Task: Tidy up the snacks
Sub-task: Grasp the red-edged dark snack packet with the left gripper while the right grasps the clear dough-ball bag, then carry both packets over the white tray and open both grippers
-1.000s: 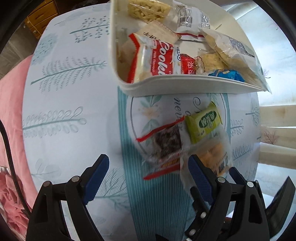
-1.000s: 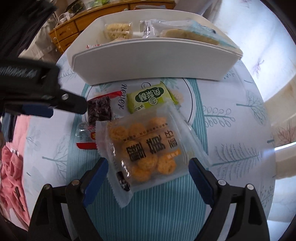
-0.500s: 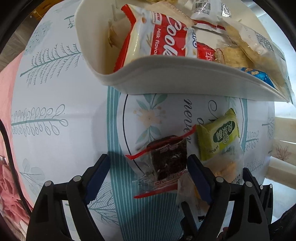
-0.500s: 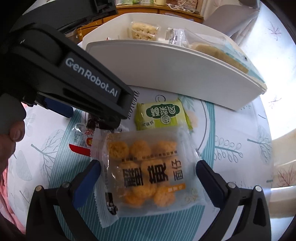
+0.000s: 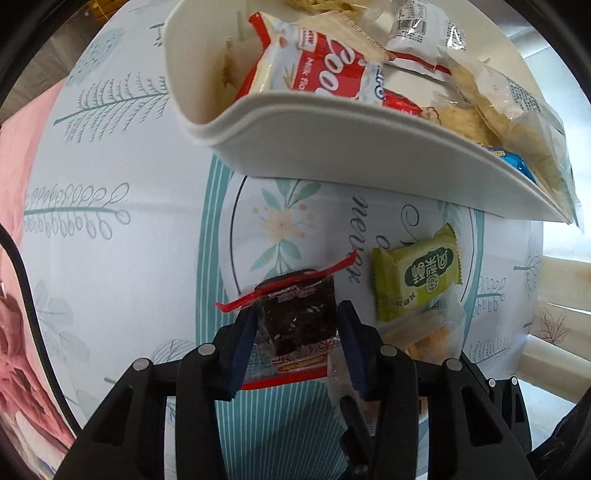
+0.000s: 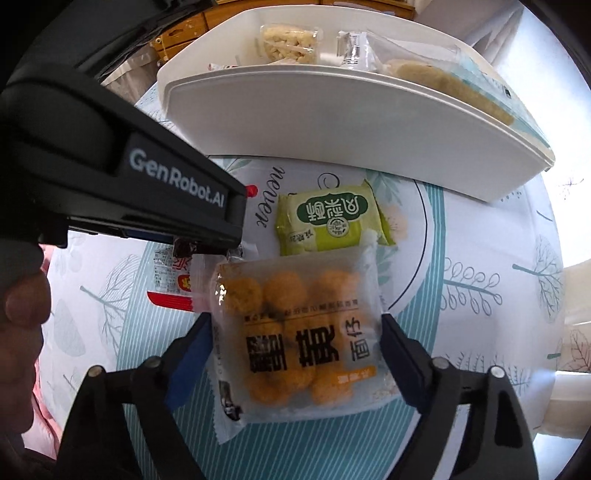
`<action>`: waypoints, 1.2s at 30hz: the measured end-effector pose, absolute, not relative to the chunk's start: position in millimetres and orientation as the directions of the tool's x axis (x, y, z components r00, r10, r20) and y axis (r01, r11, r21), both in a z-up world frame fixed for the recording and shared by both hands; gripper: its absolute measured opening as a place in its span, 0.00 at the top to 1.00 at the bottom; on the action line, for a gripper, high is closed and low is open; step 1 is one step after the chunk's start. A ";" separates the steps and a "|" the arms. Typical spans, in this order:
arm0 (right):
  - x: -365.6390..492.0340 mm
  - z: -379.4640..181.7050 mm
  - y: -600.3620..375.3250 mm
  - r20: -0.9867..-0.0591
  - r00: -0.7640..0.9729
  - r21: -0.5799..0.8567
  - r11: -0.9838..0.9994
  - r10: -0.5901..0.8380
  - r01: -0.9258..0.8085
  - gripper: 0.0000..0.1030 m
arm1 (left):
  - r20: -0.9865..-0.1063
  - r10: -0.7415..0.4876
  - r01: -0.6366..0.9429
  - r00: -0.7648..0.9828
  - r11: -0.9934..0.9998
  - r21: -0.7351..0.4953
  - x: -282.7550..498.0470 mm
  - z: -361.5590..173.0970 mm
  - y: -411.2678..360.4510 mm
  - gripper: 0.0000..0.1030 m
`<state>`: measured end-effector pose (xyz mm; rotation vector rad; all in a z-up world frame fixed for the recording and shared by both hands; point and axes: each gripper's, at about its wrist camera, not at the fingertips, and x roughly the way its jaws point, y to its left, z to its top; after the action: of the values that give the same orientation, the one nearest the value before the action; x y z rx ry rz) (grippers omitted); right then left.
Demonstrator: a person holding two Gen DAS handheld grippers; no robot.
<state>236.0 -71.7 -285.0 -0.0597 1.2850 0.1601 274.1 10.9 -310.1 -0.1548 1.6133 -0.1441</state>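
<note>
My left gripper [image 5: 297,332] is shut on a dark snack packet with red edges [image 5: 299,317], which lies on the tablecloth. A green packet [image 5: 421,275] lies to its right. My right gripper [image 6: 295,347] has its blue pads against both sides of a clear packet of orange puffs [image 6: 295,332], which rests on the table. The green packet [image 6: 328,221] lies just beyond it. A white bin [image 5: 332,144] full of snacks stands behind; it also shows in the right wrist view [image 6: 351,122]. The left gripper's black body [image 6: 110,184] crosses the right wrist view at left.
The round table has a white and teal patterned cloth [image 5: 122,229]. A pink fabric [image 5: 18,147] lies off the table's left edge. A wooden cabinet [image 6: 184,26] stands behind the bin. Pale chair slats [image 5: 561,273] show at right.
My left gripper moved forward and closed on the dark packet. My right gripper moved forward and narrowed around the orange puff packet. The left gripper's body came further into the right wrist view.
</note>
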 end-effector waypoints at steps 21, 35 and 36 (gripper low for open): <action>222.0 -264.1 -105.6 -0.964 -0.013 0.261 0.956 0.265 0.134 0.27 | -0.993 -0.116 -0.060 -0.015 0.992 -0.115 219.5 -228.9 80.6 0.59; 264.7 -161.6 -135.2 -0.922 0.150 0.378 0.911 0.356 0.166 0.26 | -0.955 -0.246 -0.025 0.164 0.967 -0.253 274.3 -116.3 98.5 0.59; 272.7 -155.1 -129.4 -0.921 0.164 0.378 0.912 0.353 0.161 0.26 | -0.951 -0.254 -0.014 0.178 0.965 -0.261 278.5 -110.7 95.1 0.59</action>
<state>272.7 -129.4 -155.1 0.4383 1.4132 0.1432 278.5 95.1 -110.7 -0.2294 1.3850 -0.1718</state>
